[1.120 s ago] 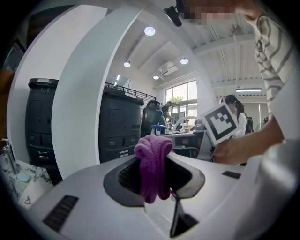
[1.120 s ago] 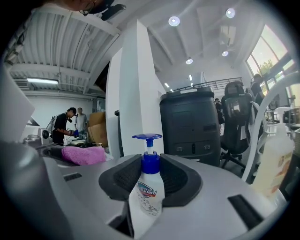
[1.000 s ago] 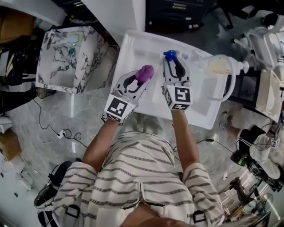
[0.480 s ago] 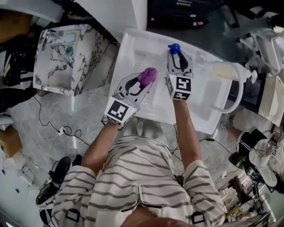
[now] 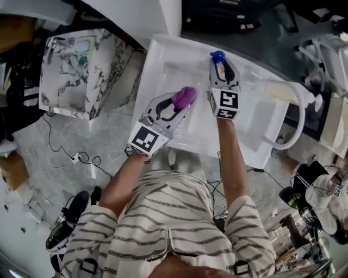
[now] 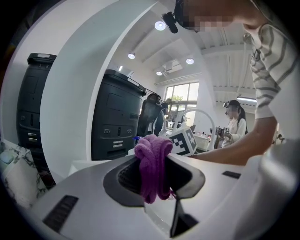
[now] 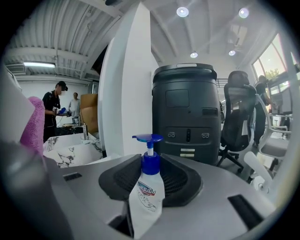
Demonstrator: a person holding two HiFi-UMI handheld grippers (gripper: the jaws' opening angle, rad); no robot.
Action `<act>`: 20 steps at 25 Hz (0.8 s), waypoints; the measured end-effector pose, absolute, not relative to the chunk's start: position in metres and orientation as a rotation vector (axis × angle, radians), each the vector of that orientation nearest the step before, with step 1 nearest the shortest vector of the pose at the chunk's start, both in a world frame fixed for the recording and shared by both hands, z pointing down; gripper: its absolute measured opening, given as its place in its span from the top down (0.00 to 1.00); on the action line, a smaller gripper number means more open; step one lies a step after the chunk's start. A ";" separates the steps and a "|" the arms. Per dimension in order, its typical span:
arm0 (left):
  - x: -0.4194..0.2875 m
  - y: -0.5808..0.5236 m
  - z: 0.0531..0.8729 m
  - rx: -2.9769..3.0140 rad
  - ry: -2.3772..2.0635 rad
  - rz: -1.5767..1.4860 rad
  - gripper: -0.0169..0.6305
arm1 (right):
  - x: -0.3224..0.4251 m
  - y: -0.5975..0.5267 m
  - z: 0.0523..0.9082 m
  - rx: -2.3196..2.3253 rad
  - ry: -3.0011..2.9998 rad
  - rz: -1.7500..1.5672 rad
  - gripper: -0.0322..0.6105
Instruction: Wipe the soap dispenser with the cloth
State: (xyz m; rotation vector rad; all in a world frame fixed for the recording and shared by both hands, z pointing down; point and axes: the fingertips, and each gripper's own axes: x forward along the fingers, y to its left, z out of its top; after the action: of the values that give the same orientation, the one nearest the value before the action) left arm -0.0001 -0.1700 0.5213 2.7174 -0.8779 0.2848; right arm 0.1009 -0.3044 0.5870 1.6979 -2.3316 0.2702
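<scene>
Indoors, on a grey veined floor (image 5: 70,136), facing a white counter (image 5: 163,76) with a raised rim. Left of it, a marble-patterned box (image 5: 76,76); right of it, a white curved pipe (image 5: 296,119). Loose cable (image 5: 76,161) on the floor.

Over the counter, left gripper (image 5: 180,104) clamped on a bunched purple cloth (image 6: 152,164). Just beside it, right gripper (image 5: 219,65) clamped on the body of the soap dispenser (image 7: 147,192), upright, blue pump on top. Cloth and dispenser near each other, not touching.

Seen from the gripper views alone: white pillar (image 7: 124,93), black cabinet (image 7: 187,112), office chair (image 7: 239,117), ceiling lights (image 7: 183,11), other people further back. Seen from the head view alone: floor and cable.
</scene>
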 end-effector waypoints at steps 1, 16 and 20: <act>0.000 -0.170 0.522 2.721 -0.873 0.286 0.79 | 0.101 -0.305 0.587 1.701 -2.333 0.269 0.74; -0.002 -0.168 0.512 2.727 -0.885 0.249 0.79 | 0.095 -0.299 0.581 1.704 -2.380 0.327 0.59; -0.005 -0.166 0.506 2.722 -0.900 0.232 0.79 | 0.094 -0.294 0.576 1.707 -2.382 0.321 0.56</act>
State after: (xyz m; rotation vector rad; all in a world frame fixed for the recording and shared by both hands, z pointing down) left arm -0.0046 -0.1664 0.5059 2.7224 -0.9002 0.2317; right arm 0.0942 -0.2939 0.5755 1.7071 -2.3818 0.3210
